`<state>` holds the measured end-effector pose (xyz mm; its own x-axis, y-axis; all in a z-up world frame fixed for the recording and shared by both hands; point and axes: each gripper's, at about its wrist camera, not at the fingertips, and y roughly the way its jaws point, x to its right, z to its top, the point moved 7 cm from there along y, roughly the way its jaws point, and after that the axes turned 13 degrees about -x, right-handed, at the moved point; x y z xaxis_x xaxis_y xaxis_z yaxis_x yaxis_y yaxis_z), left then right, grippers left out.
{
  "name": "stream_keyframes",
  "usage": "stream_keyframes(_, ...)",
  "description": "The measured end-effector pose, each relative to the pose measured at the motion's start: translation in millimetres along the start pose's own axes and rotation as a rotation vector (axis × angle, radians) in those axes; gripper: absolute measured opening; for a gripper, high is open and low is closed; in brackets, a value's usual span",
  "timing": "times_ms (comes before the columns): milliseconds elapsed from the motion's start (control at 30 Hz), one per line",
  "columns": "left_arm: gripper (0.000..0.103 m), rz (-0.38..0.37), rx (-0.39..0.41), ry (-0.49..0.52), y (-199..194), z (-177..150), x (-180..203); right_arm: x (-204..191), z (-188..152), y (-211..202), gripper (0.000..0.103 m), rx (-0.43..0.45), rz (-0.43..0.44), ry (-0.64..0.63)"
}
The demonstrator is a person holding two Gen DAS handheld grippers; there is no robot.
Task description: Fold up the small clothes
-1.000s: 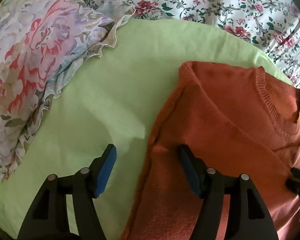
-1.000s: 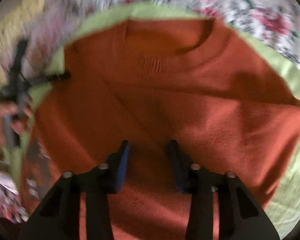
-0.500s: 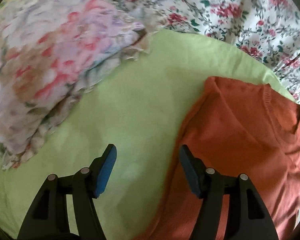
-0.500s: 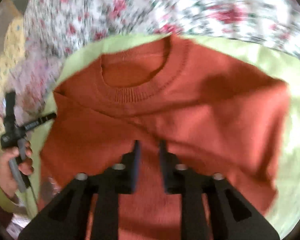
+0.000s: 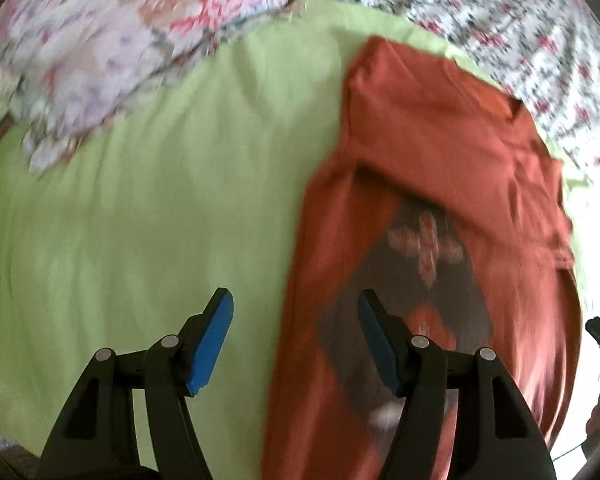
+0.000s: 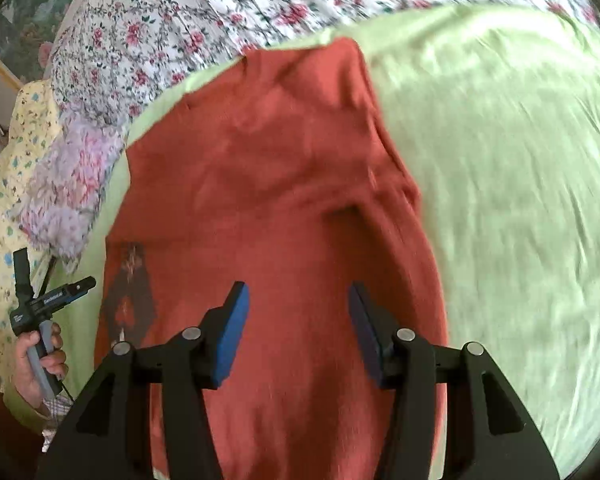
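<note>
Sweater: rust-orange sweater [image 6: 268, 200] lies folded on the light-green sheet [image 6: 500, 160].
Right gripper [image 6: 296, 324]: jaws apart, empty, sweater at 12 o'clock.
Left gripper [image 5: 296, 340]: jaws apart, empty, sweater's edge at 1 o'clock.

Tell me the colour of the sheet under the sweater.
Light green sheet, clearest in the right wrist view beside the rust-orange sweater.

Two wrist fisheyes, both close over the bed

I see both look down on one rust-orange knitted sweater [image 5: 432, 160] [image 6: 260, 184], from opposite edges.
</note>
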<state>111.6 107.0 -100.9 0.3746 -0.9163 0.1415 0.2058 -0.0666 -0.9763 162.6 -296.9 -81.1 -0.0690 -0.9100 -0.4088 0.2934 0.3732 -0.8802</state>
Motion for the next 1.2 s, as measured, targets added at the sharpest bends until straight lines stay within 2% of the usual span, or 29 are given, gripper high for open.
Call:
stream_keyframes(267,0.066,-0.037,-0.057,0.057,0,-88,-4,24,-73,-25,0.053,0.023,0.003,0.11)
stream_keyframes(467,0.067,-0.045,-0.09,0.077,6,-134,-13,47,-118,-39,0.053,0.037,-0.035,0.169)
stream_keyframes(600,0.067,-0.06,-0.11,0.09,12,-156,-19,60,-144,-38,0.053,0.037,-0.007,0.228)
stream_keyframes(833,0.068,-0.102,-0.104,0.108,13,-167,-18,61,-171,-28,0.053,0.026,0.046,0.271)
stream_keyframes(967,0.068,-0.183,-0.1,0.087,14,-164,-12,49,-170,-20,0.053,0.02,0.071,0.256)
stream_keyframes(1100,0.067,-0.199,-0.085,0.097,15,-161,-4,43,-164,-10,0.053,0.031,0.109,0.255)
stream_keyframes(1133,0.062,-0.211,-0.086,0.106,14,-161,0,42,-163,-8,0.053,0.03,0.123,0.258)
stream_keyframes(1167,0.049,-0.221,-0.088,0.117,15,-163,3,41,-163,-6,0.053,0.026,0.135,0.261)
stream_keyframes(1200,0.043,-0.22,-0.091,0.125,16,-164,6,40,-163,-5,0.053,0.022,0.144,0.261)
